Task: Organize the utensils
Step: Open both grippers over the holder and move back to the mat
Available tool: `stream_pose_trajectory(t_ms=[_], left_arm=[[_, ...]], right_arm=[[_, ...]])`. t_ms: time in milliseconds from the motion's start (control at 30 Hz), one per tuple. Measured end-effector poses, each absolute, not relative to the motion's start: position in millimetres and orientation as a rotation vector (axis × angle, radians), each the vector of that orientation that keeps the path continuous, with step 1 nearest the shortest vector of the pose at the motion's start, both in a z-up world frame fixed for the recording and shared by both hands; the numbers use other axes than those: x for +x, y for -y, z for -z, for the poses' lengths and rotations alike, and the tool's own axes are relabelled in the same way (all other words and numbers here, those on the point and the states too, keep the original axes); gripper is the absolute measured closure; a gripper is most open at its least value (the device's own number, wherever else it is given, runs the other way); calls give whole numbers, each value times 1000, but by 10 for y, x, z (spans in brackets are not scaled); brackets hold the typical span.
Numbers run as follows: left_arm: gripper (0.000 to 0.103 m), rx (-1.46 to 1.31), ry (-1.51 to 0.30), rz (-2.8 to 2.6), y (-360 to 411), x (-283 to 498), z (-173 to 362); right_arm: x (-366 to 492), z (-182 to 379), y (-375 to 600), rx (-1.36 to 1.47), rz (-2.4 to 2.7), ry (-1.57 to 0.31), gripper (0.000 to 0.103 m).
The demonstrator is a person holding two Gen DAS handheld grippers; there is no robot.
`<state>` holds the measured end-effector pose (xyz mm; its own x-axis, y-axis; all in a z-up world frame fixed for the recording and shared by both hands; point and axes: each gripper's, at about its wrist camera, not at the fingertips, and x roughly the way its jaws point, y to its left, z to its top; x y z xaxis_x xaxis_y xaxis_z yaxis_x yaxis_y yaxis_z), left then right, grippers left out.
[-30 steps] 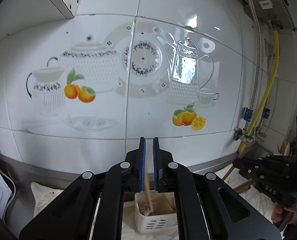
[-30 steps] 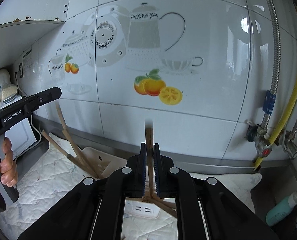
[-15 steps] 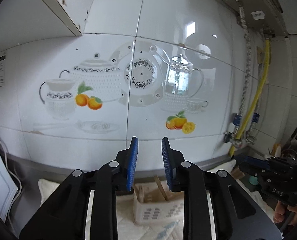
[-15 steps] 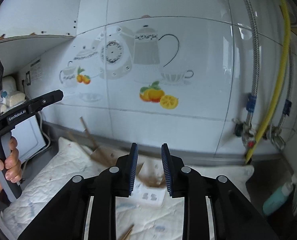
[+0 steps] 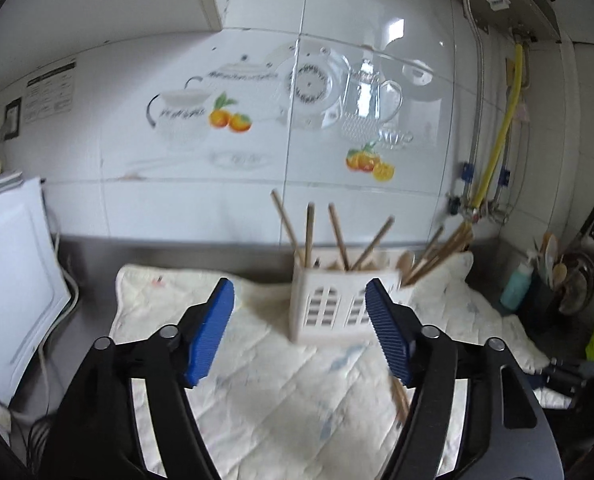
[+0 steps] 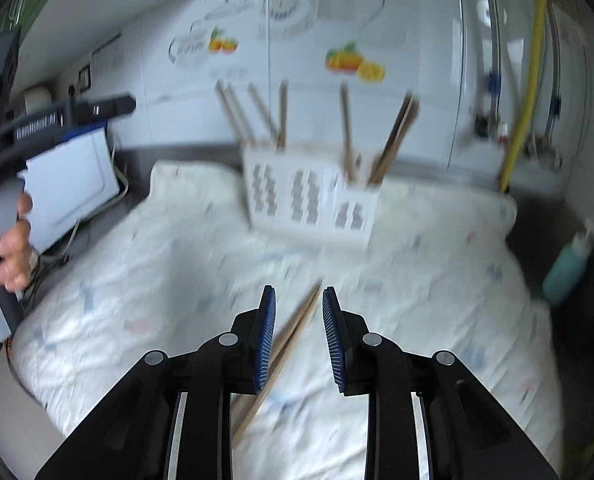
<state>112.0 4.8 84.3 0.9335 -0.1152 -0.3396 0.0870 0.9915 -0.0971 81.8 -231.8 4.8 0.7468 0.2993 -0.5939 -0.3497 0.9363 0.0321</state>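
Note:
A white slotted holder [image 5: 337, 304] [image 6: 309, 200] stands on a pale quilted cloth [image 5: 277, 400] by the tiled wall. Several wooden chopsticks [image 5: 339, 236] [image 6: 347, 132] lean upright in it. My left gripper [image 5: 299, 332] hangs back from the holder, its jaws opening wide with nothing between them. My right gripper [image 6: 298, 296] is open a little, low over the cloth. A loose pair of chopsticks [image 6: 295, 324] lies on the cloth under the gap between its fingers, not touched by the pads. This pair also shows by the left gripper's right finger [image 5: 399, 396].
A white appliance [image 5: 13, 280] stands at the left with cables beside it. At the right are a teal bottle [image 5: 515, 284] [image 6: 565, 268], a dark pot of spoons [image 5: 553, 256] and a yellow hose [image 5: 497, 148]. A person's hand [image 6: 13, 236] holds the left gripper's handle.
Both grippers were shut on chopsticks above the holder; they let go, opened and drew back and down. The left jaws spread much wider. The chopsticks now stand in the holder.

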Motion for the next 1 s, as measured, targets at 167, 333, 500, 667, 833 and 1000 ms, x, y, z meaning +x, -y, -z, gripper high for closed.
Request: stream_pose_trajectory(t_ms=[167,333,500,667,833,1000], left_arm=[[22,-114,-369,94,-124,917,-668],[19,-117,-383,88,-140,781,-528],[17,-103,-399,88,-126,701,-411],[16,-96,-418,87,-135,652,-295],[16,-100,-437,88,-136,630,-207],[16,-108,-461,88,-128,630,-123]], right_arm=[[504,394,2217,-36,-330,-717,82],[390,695,2164,42,-310,-788,85],[419,814,2126,88,-293,-819,89],[488,867,2080,110,-286,-844,90],[546,939,2044,115,-265,-870,92],[556,958,2034,116,-247,-868,92]])
